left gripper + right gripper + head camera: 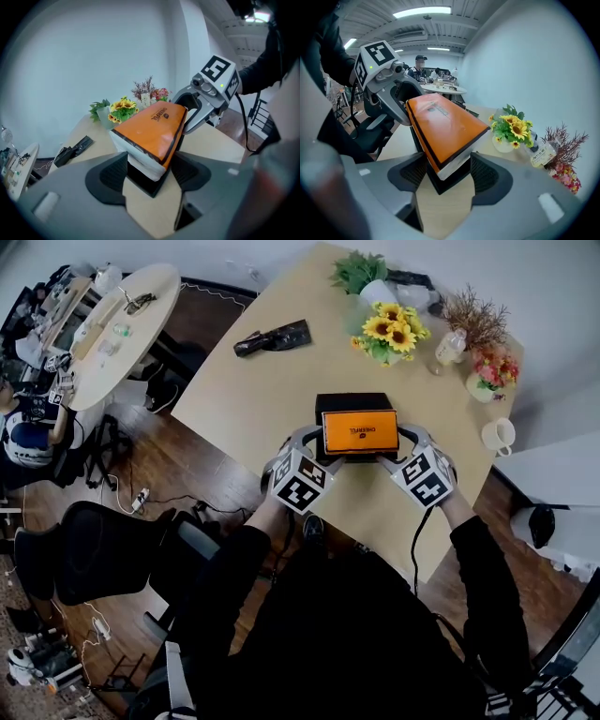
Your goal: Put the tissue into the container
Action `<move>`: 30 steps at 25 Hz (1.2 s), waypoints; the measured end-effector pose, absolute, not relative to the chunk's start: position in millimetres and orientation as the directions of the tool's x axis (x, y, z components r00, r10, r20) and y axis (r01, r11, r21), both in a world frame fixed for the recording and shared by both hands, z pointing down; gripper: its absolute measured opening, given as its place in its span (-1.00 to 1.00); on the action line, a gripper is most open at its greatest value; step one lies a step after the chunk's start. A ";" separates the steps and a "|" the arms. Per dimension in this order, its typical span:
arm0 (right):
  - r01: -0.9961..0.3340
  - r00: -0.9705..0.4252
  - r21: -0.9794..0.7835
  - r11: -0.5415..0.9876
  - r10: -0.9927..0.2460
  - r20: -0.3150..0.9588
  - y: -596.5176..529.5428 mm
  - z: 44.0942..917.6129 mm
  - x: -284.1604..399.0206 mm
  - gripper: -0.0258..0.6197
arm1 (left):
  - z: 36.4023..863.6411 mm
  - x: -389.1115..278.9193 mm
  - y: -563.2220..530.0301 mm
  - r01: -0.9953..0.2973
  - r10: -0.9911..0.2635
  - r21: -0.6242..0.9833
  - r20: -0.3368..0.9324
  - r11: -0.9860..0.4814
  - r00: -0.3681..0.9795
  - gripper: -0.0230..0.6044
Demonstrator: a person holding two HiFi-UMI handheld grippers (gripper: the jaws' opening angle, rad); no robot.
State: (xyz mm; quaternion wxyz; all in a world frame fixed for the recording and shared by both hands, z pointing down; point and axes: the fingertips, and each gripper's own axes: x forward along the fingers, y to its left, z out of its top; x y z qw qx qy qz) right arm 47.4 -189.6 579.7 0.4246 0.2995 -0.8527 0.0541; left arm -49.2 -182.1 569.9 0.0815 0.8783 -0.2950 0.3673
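Note:
An orange tissue pack (360, 430) with white sides is held level between both grippers, just over a black container (352, 402) on the tan table. My left gripper (316, 448) clamps the pack's left end and my right gripper (403, 448) its right end. In the left gripper view the pads press the near corner of the pack (150, 129), with the container (147, 183) right beneath it and the right gripper (206, 101) at the far end. The right gripper view shows the same: the pack (445, 124) over the container (450, 180), and the left gripper (389, 89) beyond. How deep the pack sits is hidden.
A sunflower vase (392, 331), a small bottle (450, 346), a pink flower pot (487, 371) and a white mug (498, 435) stand at the table's far and right side. A black pouch (274, 337) lies far left. A round cluttered table (122, 315) and an office chair (103, 549) are to the left.

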 end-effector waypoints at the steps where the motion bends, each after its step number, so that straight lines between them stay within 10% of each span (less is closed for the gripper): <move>1: -0.556 -0.454 0.168 0.814 -0.466 0.760 -191.3 584.2 47.4 -0.01 | 575.7 -49.2 -183.7 -0.579 -0.453 -0.071 0.701 -0.812 0.551 -0.05; 30: -0.559 -0.390 0.123 0.820 -0.391 0.834 -202.8 629.0 43.6 -0.02 | 628.8 -53.7 -196.7 -0.573 -0.313 0.053 0.795 -0.818 0.521 -0.05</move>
